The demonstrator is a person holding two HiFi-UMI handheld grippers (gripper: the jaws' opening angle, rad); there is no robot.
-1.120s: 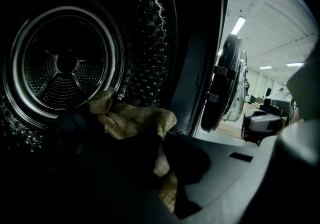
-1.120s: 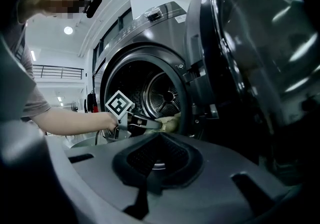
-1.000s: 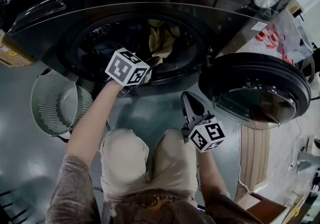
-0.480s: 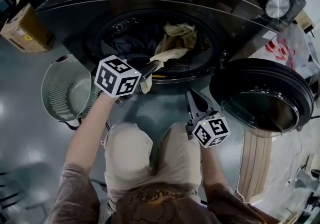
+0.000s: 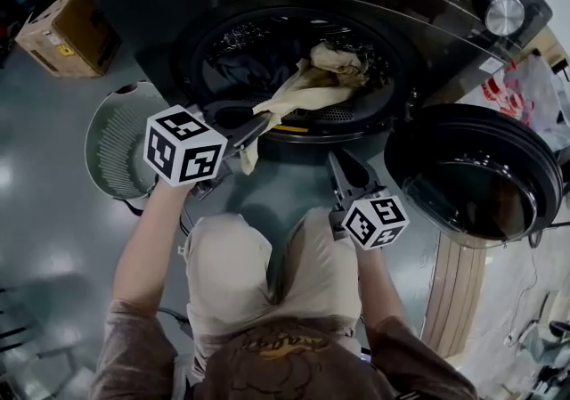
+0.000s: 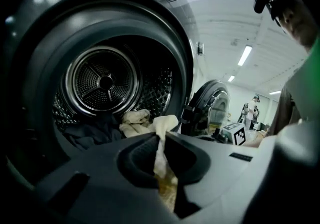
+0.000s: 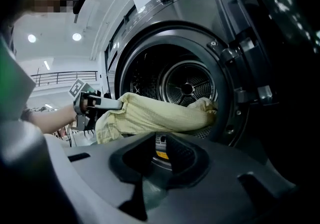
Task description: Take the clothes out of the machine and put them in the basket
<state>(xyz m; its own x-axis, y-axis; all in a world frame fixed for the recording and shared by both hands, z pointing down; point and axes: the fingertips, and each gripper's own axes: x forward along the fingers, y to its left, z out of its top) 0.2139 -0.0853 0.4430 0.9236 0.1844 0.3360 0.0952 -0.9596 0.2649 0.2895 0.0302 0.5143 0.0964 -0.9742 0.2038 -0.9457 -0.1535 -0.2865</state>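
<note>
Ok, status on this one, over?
Left gripper shut on yellow garment, half out of drum. Right gripper opening, nothing between jaws. Basket at left, nothing blocking.

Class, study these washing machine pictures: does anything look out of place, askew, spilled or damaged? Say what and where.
One thing: a pale yellow garment hangs stretched across the drum's rim, half inside, half out, its end pinched in the left gripper. Nothing looks spilled or damaged.
</note>
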